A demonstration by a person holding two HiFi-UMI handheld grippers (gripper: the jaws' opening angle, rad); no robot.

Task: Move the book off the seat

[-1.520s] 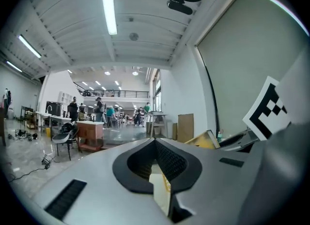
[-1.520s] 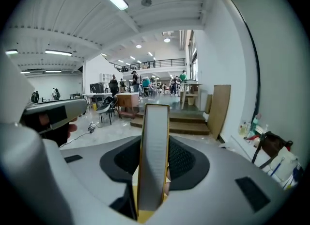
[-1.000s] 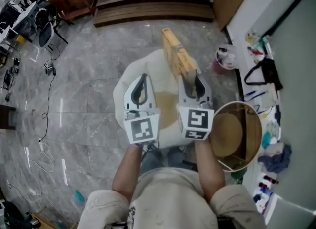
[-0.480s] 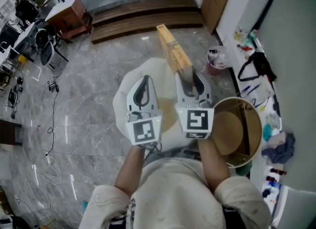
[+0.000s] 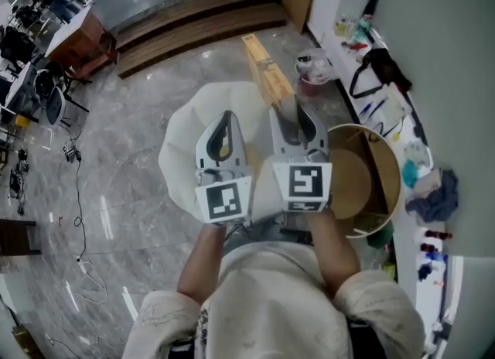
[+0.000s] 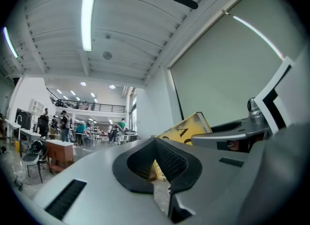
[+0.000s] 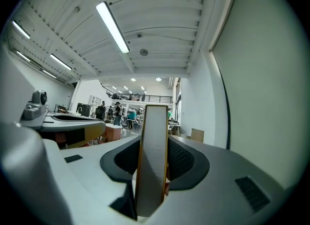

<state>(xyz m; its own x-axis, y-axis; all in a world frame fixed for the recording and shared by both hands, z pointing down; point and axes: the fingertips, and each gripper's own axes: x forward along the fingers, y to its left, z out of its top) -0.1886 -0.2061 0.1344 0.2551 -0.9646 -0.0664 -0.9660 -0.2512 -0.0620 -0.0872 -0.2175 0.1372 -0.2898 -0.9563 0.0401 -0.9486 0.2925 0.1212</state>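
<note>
So your right gripper [image 5: 290, 111] has the book [image 5: 267, 75] clamped edge-on. In the right gripper view the pale page edge with its yellow cover stands straight up between the two dark pads, and both sides press on it, so the jaws sit about halfway apart around the book's thickness. From the head view the book sticks out ahead of the jaws, up in the air. It reaches past the far right edge of the white seat [image 5: 182, 156] toward the grey stone floor [image 5: 116, 195]. Your left gripper [image 5: 226, 116] is just beside the right one, over the seat. Its tips are drawn together and there's nothing between them. In the left gripper view the yellow cover only peeks out beyond the narrow slit between the jaws. The round wooden tub [image 5: 390, 195] is down by your right hand, close to the seat's right side.
</note>
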